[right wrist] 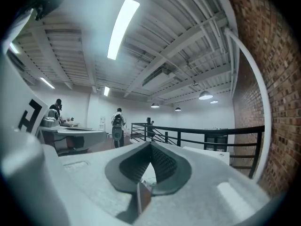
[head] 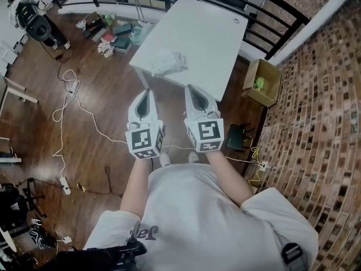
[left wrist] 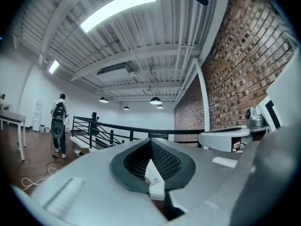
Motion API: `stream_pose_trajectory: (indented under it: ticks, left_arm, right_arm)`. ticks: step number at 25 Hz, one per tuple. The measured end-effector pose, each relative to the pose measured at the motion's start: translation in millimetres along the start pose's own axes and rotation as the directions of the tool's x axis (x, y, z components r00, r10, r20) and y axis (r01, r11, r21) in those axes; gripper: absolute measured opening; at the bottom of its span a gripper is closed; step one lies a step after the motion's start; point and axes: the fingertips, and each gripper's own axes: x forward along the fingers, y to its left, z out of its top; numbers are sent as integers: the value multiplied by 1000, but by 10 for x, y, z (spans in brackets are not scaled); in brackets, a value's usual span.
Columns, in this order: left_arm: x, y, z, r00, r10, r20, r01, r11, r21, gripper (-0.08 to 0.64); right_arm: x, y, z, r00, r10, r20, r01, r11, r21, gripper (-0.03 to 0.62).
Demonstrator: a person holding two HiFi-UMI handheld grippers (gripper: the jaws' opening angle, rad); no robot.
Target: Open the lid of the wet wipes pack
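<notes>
Forearms reach out from a pale T-shirt [head: 192,208]. The left gripper [head: 148,94] and right gripper [head: 192,89] are held side by side and level over the wooden floor [head: 107,95], short of the table. Both sets of jaws are together with nothing between them (each gripper view shows the ribbed pads meeting at the tips). Ahead is a white table [head: 211,33]. The wet wipes pack [head: 167,62] lies near its closest edge, apart from both grippers. A cardboard box [head: 264,81] sits right of the table, with a black railing [head: 276,7] beyond.

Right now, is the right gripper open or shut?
Shut. In the right gripper view the white plastic right gripper has its dark ribbed fingers meeting at the tips, with nothing held between them.
</notes>
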Motion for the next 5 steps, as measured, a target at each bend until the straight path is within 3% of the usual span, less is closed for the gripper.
stream_pose_trajectory:
  ticks: [5]
  left_arm:
    - [-241, 164, 67, 1000, -3, 12, 3, 1000, 2, 15]
  right_arm:
    - [-100, 319, -20, 999, 7, -38, -7, 1000, 3, -9]
